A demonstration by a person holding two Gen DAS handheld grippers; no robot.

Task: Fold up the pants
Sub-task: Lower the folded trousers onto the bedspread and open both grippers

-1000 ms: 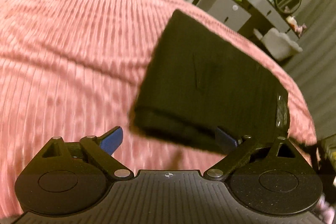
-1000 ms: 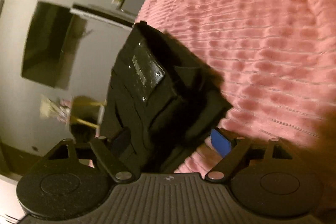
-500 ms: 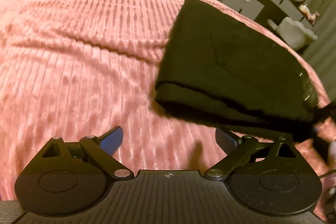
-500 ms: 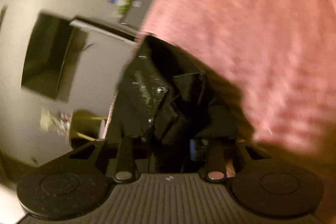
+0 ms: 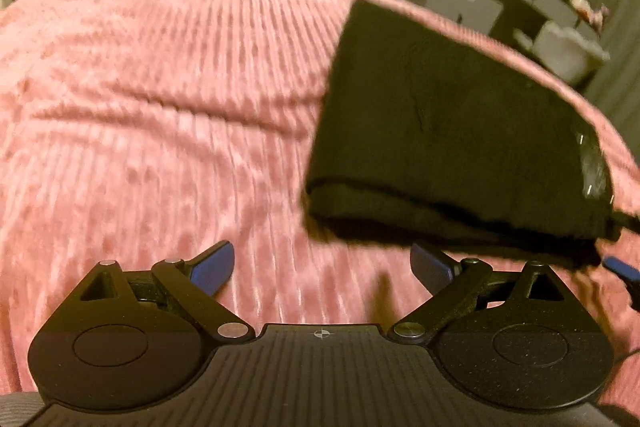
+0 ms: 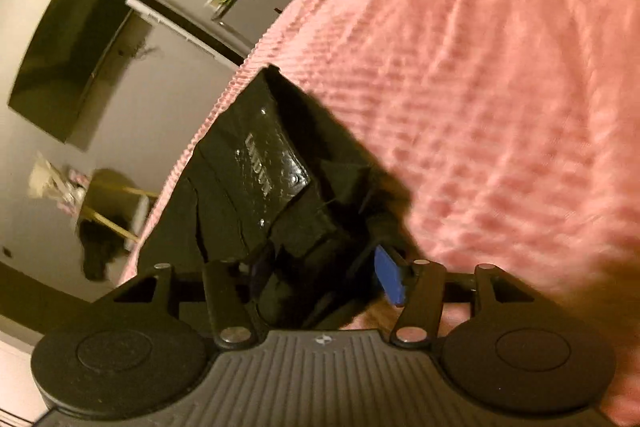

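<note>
- Black pants (image 5: 452,131) – folded into a compact stack, on pink ribbed bedspread (image 5: 160,99) near its edge.
- Right gripper (image 6: 320,267): jaws partly apart, fabric between them – grip probably loose, view blurry.
- Left gripper (image 5: 322,263): jaws wide, nothing held, just beside stack's near edge.

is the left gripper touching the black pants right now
Apart. The left wrist view shows the left gripper open over the pink blanket, with blanket visible between its fingertips and the folded pants.

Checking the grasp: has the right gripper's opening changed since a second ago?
Yes. The right gripper narrowed, from spread wide of the pants to close around their bunched corner.
</note>
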